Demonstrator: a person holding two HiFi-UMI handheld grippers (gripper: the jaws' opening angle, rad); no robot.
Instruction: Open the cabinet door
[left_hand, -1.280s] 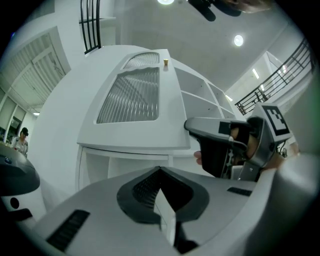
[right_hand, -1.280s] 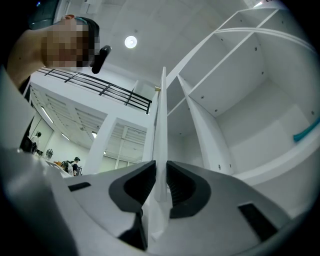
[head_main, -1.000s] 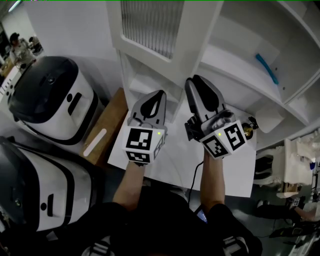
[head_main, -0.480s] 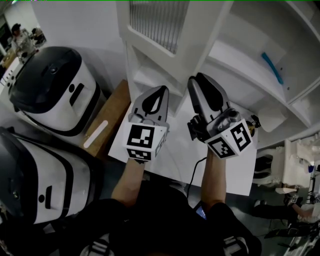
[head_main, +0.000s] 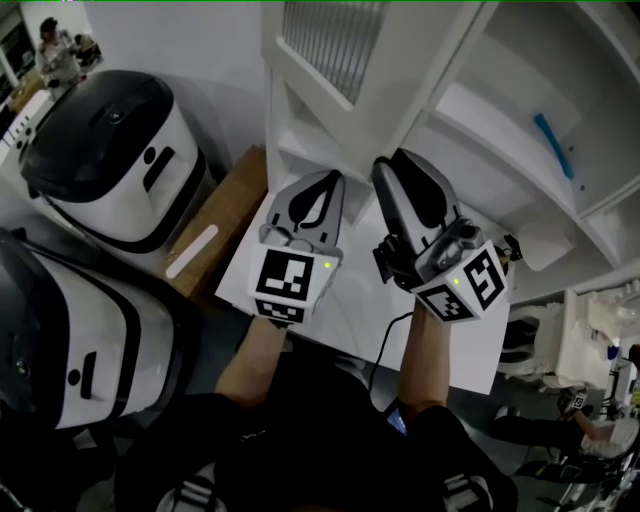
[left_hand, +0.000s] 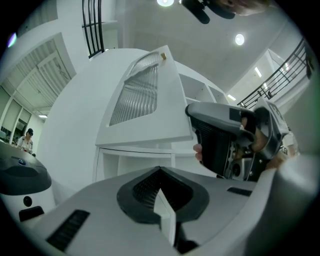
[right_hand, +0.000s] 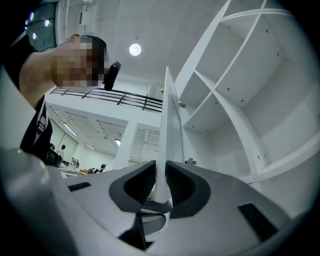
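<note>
The cabinet door (head_main: 335, 50), a white frame round a ribbed glass pane, is seen standing partly swung out from the cabinet (head_main: 500, 110), whose bare shelves are exposed to its right in the head view. Its free edge is pinched by the right gripper (right_hand: 161, 182). In the right gripper view the thin white edge is seen rising from between the two dark pads, which are pressed on either face of it. The step in hand is judged to be the swing itself, with the door part-way open.

For this to be done well, the grip should be held firm but not tightened further. The gripper should be led along the arc set by the hinge rather than pulled straight. The wrist should be allowed to turn with the door, so that the pads lie flat on the panel and the edge is not levered out of them. A slip is most to be feared if the pull is angled across the edge.

The left gripper (head_main: 325, 185) is held just beside the right one, below the door, its jaws pressed together on nothing. It is best held clear of the door's path. White appliances (head_main: 110, 150) are seen at the left, probably the side towards which the door would be swung, so clearance there should be watched.
</note>
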